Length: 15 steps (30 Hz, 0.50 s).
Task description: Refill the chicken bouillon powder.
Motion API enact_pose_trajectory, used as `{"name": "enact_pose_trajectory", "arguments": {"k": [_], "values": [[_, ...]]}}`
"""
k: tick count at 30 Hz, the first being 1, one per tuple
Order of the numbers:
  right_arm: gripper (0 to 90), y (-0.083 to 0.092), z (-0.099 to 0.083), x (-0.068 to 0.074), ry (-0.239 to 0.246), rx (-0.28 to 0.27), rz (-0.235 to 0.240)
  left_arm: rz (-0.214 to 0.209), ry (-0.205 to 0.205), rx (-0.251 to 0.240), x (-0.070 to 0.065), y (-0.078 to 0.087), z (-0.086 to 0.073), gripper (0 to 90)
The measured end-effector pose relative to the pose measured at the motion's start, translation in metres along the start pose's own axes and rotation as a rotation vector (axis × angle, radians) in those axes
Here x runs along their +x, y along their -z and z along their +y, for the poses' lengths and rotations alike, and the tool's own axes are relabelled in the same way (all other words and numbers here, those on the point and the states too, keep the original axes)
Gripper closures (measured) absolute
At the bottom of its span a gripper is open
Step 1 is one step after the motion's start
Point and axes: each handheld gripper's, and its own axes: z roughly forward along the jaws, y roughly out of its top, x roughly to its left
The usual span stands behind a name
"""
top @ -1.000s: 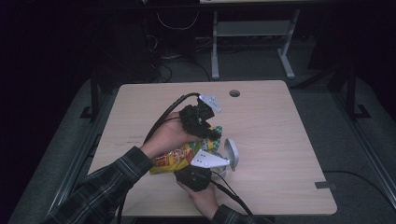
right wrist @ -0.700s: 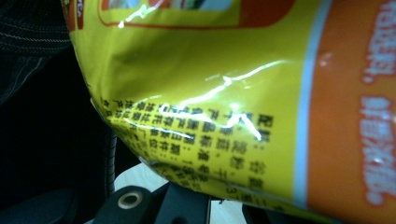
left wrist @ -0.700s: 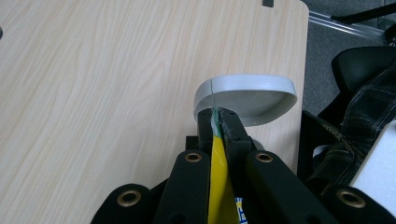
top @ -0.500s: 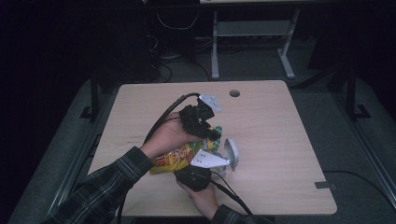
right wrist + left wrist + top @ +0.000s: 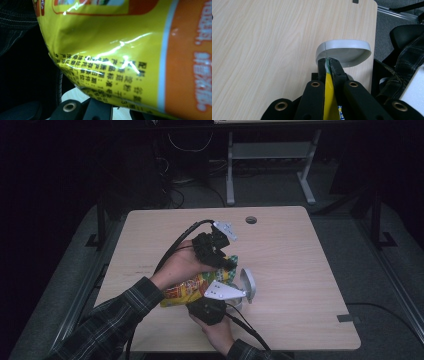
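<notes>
The left hand-held gripper (image 5: 329,65) is clamped on the top edge of a yellow snack bag (image 5: 192,287) — just beyond its jaws a grey bowl (image 5: 344,51) tilts over the surface (image 5: 262,45). The right hand-held gripper (image 5: 220,302) pinches the bag's lower part, directly beneath the left one.

The high view is dim, its surroundings nearly black, with only the table (image 5: 300,270) evenly lit. White glare streaks the snack bag (image 5: 112,50), whose close print is blurred.
</notes>
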Motion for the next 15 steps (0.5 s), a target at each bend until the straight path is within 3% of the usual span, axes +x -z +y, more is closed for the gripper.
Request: {"name": "enact_pose_trajectory", "arguments": {"k": [15], "values": [[89.6,0.0000,-0.0001,0.0002,0.000,-0.001,0.001,0.000,0.001,0.000,-0.0005,-0.0003,0.0000,89.3]]}}
